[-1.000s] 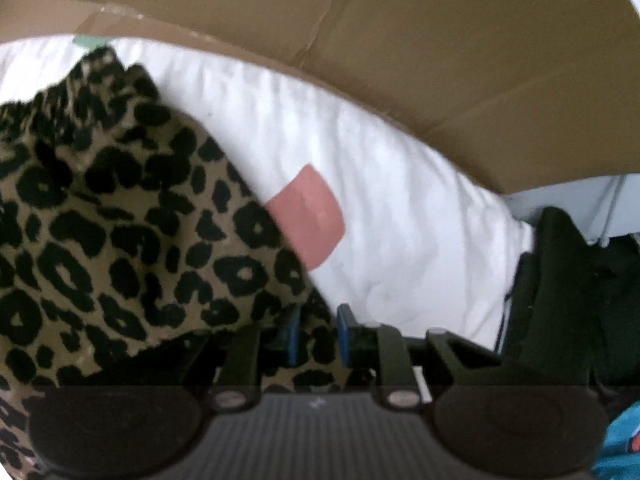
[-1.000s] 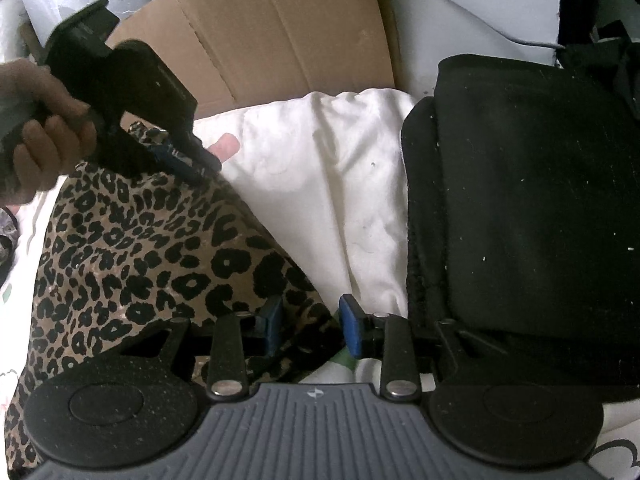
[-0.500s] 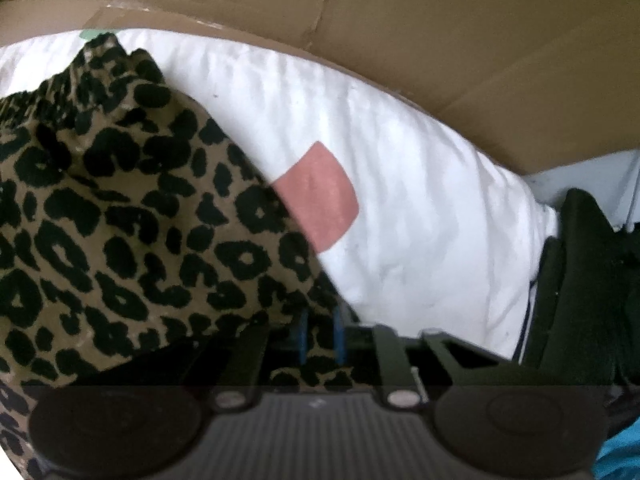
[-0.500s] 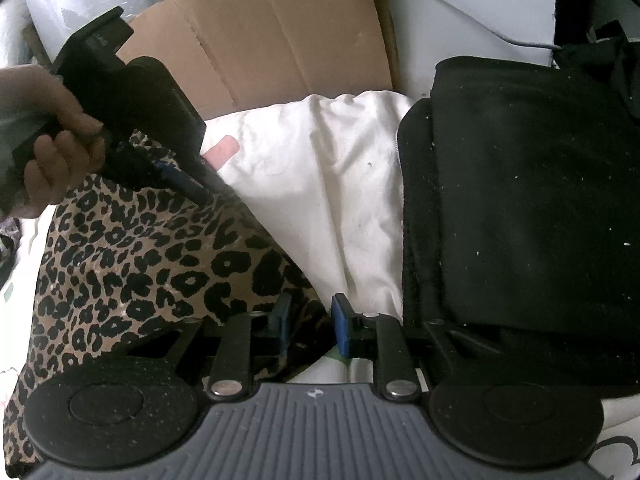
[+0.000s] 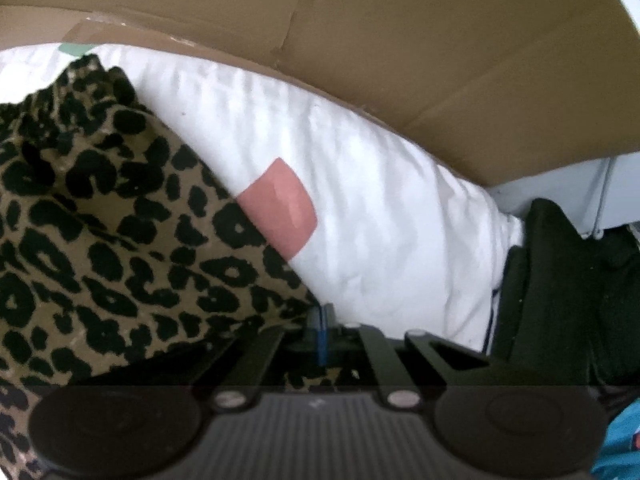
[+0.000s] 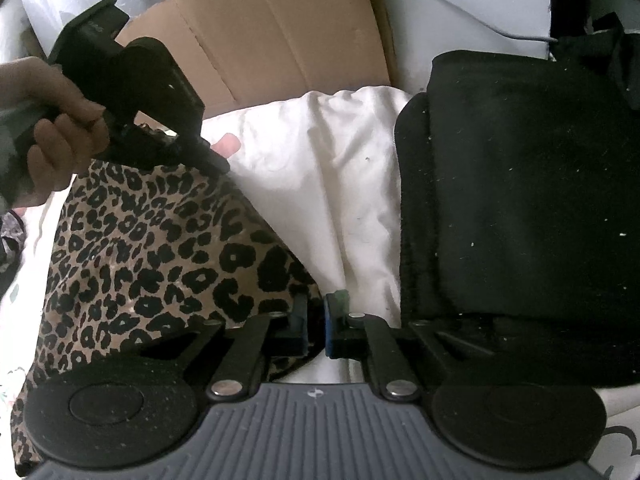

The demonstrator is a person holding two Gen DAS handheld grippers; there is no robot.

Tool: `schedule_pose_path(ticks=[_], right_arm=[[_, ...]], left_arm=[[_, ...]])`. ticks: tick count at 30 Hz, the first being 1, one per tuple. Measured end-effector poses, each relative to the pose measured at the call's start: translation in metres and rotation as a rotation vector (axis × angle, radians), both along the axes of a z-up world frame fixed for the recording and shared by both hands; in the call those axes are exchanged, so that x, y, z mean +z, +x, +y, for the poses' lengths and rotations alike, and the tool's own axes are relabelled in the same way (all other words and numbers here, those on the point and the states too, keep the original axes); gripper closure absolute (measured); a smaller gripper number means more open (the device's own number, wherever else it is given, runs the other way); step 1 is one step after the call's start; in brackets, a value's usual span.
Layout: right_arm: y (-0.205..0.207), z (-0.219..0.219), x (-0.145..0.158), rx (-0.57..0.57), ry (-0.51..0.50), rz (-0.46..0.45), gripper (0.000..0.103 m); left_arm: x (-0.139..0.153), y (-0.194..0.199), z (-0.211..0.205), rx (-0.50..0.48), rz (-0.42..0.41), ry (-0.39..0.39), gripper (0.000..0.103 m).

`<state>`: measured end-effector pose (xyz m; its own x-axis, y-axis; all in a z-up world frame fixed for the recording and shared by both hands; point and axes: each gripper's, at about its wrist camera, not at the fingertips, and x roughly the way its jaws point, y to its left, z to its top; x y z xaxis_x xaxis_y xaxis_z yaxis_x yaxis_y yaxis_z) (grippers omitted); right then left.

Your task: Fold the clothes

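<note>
Left wrist view: one leopard-print garment fills the left half of the frame, lying on one white bedsheet that carries a single pink patch at centre.
Right wrist view: the same leopard-print garment spreads across the lower left, the white bedsheet runs up the middle, and one folded black garment covers the right.
Garment count: two in all, one leopard-print and one black; the black one also shows at the right edge of the left wrist view.
Cardboard: one brown sheet arches across the top of the left wrist view and stands at upper centre of the right wrist view.
Left gripper: fingers shut together at lower centre, pinching the leopard-print edge; seen from the right wrist view, it meets the garment's far corner at upper left.
Right gripper: fingers nearly shut, only a narrow slit between them, clamped on the near right corner of the leopard-print cloth.
Hand: one hand grips the left gripper's handle at the left edge of the frame.
</note>
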<state>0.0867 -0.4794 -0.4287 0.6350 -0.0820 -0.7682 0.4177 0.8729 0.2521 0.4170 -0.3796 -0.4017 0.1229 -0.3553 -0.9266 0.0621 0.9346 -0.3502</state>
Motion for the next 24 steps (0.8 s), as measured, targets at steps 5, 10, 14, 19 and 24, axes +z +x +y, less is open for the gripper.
schedule_pose_path(ticks=[5, 10, 14, 19, 24], right_arm=[[-0.002, 0.0, 0.004, 0.004, -0.01, 0.015, 0.096], [-0.012, -0.003, 0.024, -0.03, -0.013, -0.049, 0.095], [-0.007, 0.003, 0.033, 0.009, -0.009, -0.091, 0.094], [0.011, 0.016, 0.029, 0.041, 0.004, -0.105, 0.095], [0.038, 0.037, 0.025, 0.129, -0.03, -0.096, 0.094]], left_arm=[[-0.006, -0.001, 0.012, 0.003, 0.015, -0.048, 0.099], [0.021, -0.003, 0.024, -0.072, -0.053, -0.044, 0.077], [0.05, 0.0, 0.042, -0.157, -0.149, 0.003, 0.074], [0.077, 0.009, 0.078, -0.198, -0.25, 0.083, 0.074], [0.081, 0.015, 0.111, -0.226, -0.281, 0.122, 0.074]])
